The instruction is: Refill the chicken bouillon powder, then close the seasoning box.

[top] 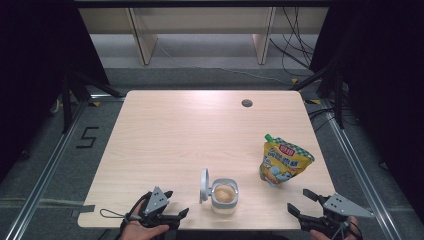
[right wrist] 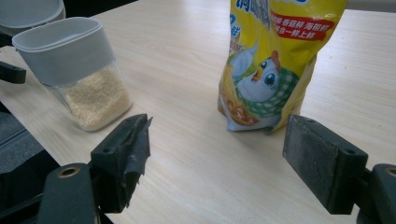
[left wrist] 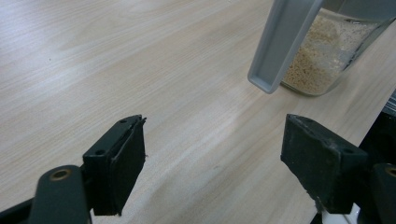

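Left gripper [top: 176, 214]: jaws wide apart, nothing between them, only bare wood of the tabletop [top: 175, 135] seen through the gap in the left gripper view. Held low at the near edge of the tabletop, toward the near left corner, by a hand [top: 142, 231] coming from below. Pointing toward the clear container [top: 224, 196], near it but not touching.

Right gripper [top: 301, 201]: jaws also wide apart and empty, no pad pressing on anything. Placed at the near edge close to the near right corner, with the grey three-cornered plate on top. Aimed at the yellow pouch [top: 283, 160], which stands just beyond the jaws and apart from them.

Clear container: standing at the middle of the near edge, between the two grippers, partly filled with fine beige grains [right wrist: 95, 95]. Grey upper band around the mouth; grey lid [top: 204, 185] flipped open and standing upright on the container's left side.

Yellow pouch: upright, slightly leaning, toward the right edge of the tabletop, farther from the near edge than the container and well apart from it. Printed with a cartoon chick, a green check pattern and red label; green spout [top: 269, 137] at the top corner.

Farther out: a small round hole [top: 246, 103] near the far edge of the tabletop, toward the right.
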